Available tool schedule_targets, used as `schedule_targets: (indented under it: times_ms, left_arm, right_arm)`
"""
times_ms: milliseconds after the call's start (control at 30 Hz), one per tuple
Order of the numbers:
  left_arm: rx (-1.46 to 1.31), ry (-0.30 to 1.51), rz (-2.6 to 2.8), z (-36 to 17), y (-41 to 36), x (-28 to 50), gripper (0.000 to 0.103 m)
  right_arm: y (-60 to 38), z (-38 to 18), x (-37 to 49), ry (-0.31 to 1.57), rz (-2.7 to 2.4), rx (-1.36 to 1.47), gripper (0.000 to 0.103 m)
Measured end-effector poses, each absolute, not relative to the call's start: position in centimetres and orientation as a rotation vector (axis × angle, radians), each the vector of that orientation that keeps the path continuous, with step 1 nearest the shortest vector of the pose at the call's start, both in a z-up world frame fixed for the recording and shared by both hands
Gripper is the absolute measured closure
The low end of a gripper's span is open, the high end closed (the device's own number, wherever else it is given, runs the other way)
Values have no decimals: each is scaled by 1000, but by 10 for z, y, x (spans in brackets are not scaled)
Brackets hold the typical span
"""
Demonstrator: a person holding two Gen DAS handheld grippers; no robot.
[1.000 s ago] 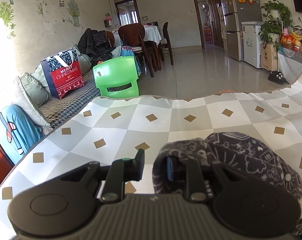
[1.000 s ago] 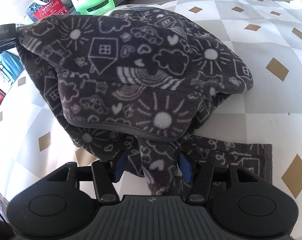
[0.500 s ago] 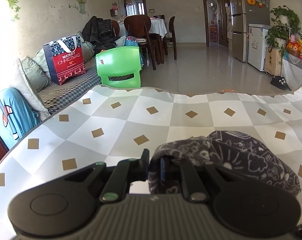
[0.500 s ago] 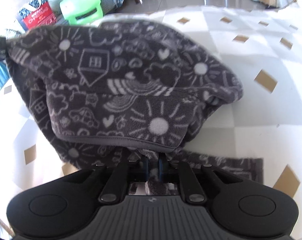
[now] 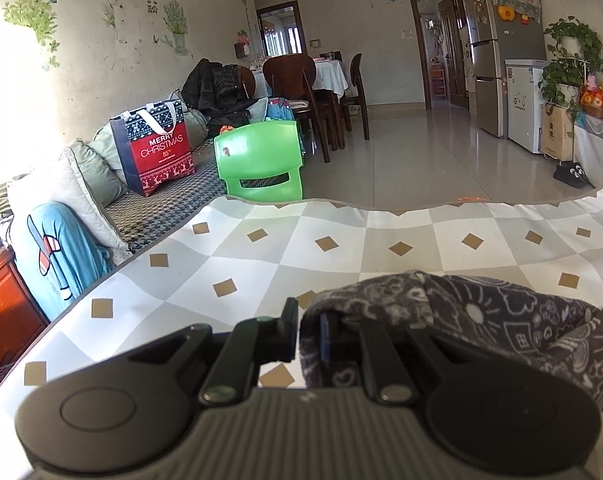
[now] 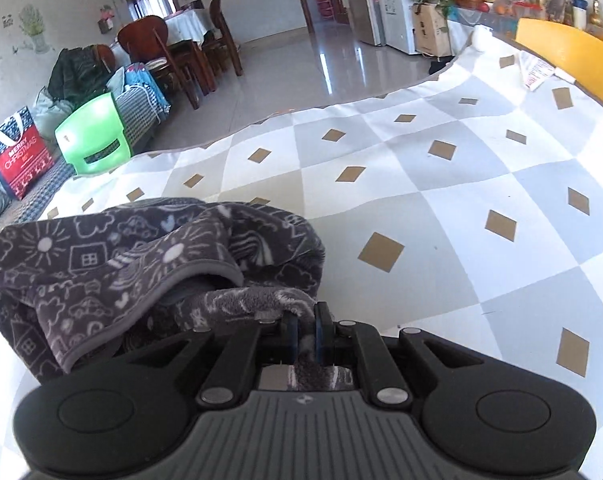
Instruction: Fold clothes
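Note:
A dark grey fleece garment (image 6: 141, 256) printed with white suns, houses and hearts lies bunched on the checked tablecloth (image 6: 441, 208). My right gripper (image 6: 306, 330) is shut on a fold of it, with cloth pinched between the blue pads and trailing back under the jaws. In the left wrist view the same fleece garment (image 5: 481, 320) drapes over the right finger, and my left gripper (image 5: 307, 334) is shut on its edge. The rest of the cloth hangs to the right of that gripper, partly hidden by the gripper body.
The tablecloth's far edge (image 5: 381, 208) drops to a tiled floor. Beyond stand a green plastic chair (image 5: 261, 164), a sofa with a Christmas bag (image 5: 153, 148), dining chairs (image 5: 297, 92) and a fridge (image 5: 497, 44). A yellow chair back (image 6: 569, 56) stands at the table's right side.
Both grippers went from open to shut on the fleece. The right gripper has then lifted and tilted up, dragging its fold, so its view now shows the room instead of looking down on the cloth.

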State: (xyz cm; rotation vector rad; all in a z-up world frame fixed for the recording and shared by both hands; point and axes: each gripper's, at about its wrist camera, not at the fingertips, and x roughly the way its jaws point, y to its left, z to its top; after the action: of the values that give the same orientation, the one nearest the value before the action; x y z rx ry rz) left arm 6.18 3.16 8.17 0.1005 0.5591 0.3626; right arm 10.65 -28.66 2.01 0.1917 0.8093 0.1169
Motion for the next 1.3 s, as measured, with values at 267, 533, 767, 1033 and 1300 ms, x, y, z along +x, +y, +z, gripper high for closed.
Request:
schedule_targets:
  times_ms: [267,533,767,1033,1300]
  left_arm:
    - [159,480,360,105,17,20,93]
    - [203,414,358,116,-6,-41,92]
    - [266,355,385,129,-22,-83,91]
    - [159,524,253,114,-15,-91,90]
    - [176,698,51,56,-33,-84,63]
  right_arm:
    - [-330,40,85,788,78,248,95]
    - [-355,63,55,735,82,273,95]
    - [-376,71,28,710,73,297,95]
    - [-391,58,18,780,-29,336,80]
    - [-395,58,17,748,-27,323,56]
